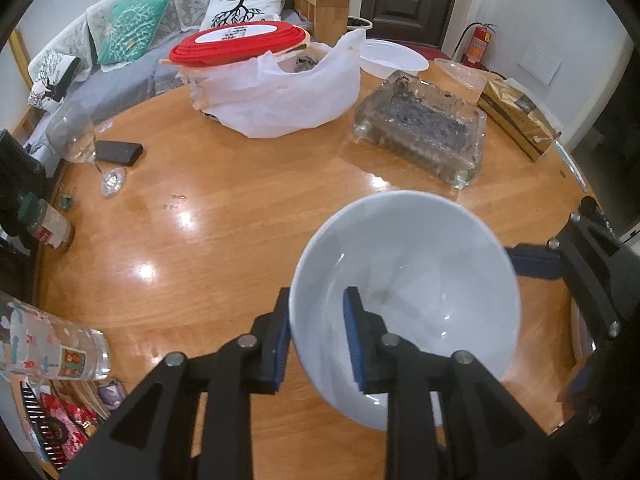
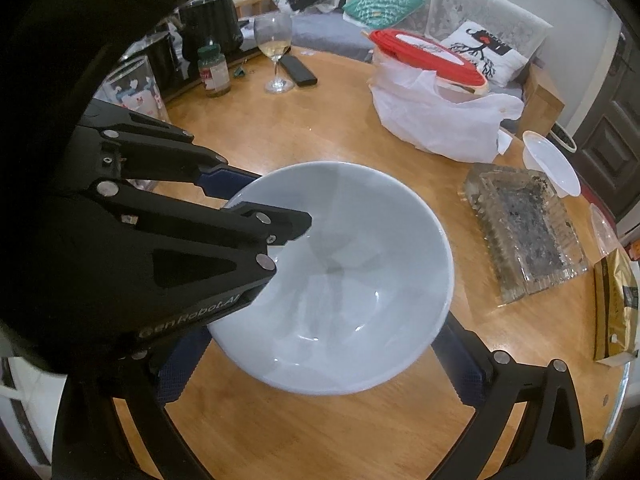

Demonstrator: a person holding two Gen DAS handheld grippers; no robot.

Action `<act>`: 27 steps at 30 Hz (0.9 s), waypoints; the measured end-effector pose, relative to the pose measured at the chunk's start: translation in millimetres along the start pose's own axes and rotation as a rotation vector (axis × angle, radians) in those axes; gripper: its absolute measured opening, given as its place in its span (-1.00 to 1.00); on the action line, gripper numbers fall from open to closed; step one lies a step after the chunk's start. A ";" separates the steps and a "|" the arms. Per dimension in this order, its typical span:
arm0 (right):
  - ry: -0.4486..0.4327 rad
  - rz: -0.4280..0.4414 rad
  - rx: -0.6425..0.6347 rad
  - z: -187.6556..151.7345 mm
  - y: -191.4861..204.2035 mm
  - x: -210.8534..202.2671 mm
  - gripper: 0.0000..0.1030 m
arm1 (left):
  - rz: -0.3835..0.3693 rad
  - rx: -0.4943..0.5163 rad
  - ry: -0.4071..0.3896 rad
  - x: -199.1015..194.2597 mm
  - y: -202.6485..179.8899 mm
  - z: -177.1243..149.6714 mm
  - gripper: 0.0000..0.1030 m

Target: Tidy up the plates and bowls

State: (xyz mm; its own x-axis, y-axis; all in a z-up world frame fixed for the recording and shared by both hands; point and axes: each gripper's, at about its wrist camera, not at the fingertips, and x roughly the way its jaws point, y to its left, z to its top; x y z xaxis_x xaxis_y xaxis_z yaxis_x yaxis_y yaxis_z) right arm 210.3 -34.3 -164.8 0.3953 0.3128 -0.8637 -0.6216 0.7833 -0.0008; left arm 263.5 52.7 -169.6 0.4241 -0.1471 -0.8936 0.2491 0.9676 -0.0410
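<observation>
White bowl [image 1: 404, 304] held above the round wooden table [image 1: 224, 240], seen from both of my claws. My left claw [image 1: 320, 332] pinches the near wall of the bowl: one blue-padded finger [image 1: 356, 332] lies inside against the glazed inner surface, the other presses the outer wall, so the claw is clamped narrow on the rim. From the right wrist, the same bowl [image 2: 340, 276] sits between the two fingers of my right claw [image 2: 320, 364], which stand wide on either side of it; the blue pads [image 2: 176, 364] lie just beside the outer wall, and I cannot tell whether they touch it. The left claw enters that view from the left and reaches over the rim, tilted down into the bowl. The bowl is smooth, glossy and deep, with a round rim and faint grey reflections inside. The table top is polished and shows bright glare. Farther back stand a ribbed glass ashtray [image 1: 420, 132], a crumpled white plastic bag [image 1: 280, 92] under a red lid [image 1: 240, 40], a wine glass [image 1: 80, 140] and a gold carton [image 1: 516, 116].
</observation>
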 end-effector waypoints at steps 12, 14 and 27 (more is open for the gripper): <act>-0.102 0.077 0.101 -38.1 -12.3 18.5 0.98 | -0.031 0.000 0.001 7.2 2.8 4.7 -0.50; -0.087 0.085 0.106 -37.4 -13.7 28.0 0.98 | -0.039 -0.003 0.001 9.8 3.6 5.5 -0.50; -0.071 0.126 0.074 -24.8 -10.7 64.3 0.98 | -0.144 -0.012 -0.009 22.6 15.8 6.0 -0.52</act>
State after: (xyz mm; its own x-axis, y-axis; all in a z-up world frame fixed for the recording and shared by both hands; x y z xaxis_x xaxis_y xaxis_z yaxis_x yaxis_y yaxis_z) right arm 225.6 -35.9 -232.8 0.3655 0.4463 -0.8168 -0.6186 0.7722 0.1452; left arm 282.2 63.5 -187.8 0.3930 -0.2860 -0.8739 0.2976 0.9388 -0.1734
